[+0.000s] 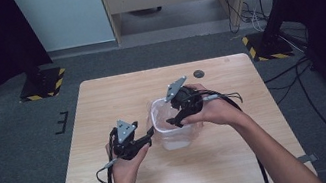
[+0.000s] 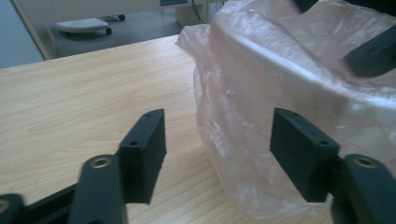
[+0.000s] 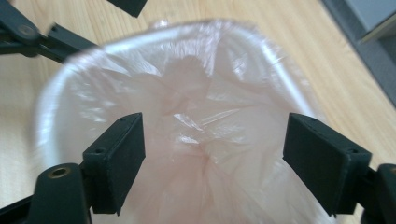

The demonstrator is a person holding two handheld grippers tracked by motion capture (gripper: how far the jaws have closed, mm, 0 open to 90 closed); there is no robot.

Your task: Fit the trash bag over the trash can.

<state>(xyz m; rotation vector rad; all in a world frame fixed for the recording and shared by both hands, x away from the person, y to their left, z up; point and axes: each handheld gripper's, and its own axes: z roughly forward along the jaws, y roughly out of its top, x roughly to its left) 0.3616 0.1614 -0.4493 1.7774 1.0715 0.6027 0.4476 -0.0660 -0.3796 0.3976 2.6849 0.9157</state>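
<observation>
High view: we note a small white bin (image 1: 174, 129) lined with a thin pinkish plastic bag (image 1: 159, 110), standing near the middle of the counter (image 1: 102, 102), a little toward the near edge. The liner drapes over the rim and hangs down the outer wall, loose and wrinkled; we judge the work in hand is fitting or tidying it, with the bin left upright so both tools can reach the rim from opposite sides.

Right gripper (image 1: 179, 117): held over the bin's far-right rim, tilted down into the mouth. In the right gripper view its jaws stand wide, empty, looking at the bunched liner (image 3: 196, 140) inside the bin.

Left gripper (image 1: 146, 137): low beside the bin's left wall, pointing across at it. In the left gripper view its jaws are wide apart, holding nothing, the hanging film (image 2: 243, 140) just ahead of the right-hand pad.

Forearms come in from the near edge. A small dark disc (image 1: 198, 73) lies near the far edge, well apart.
</observation>
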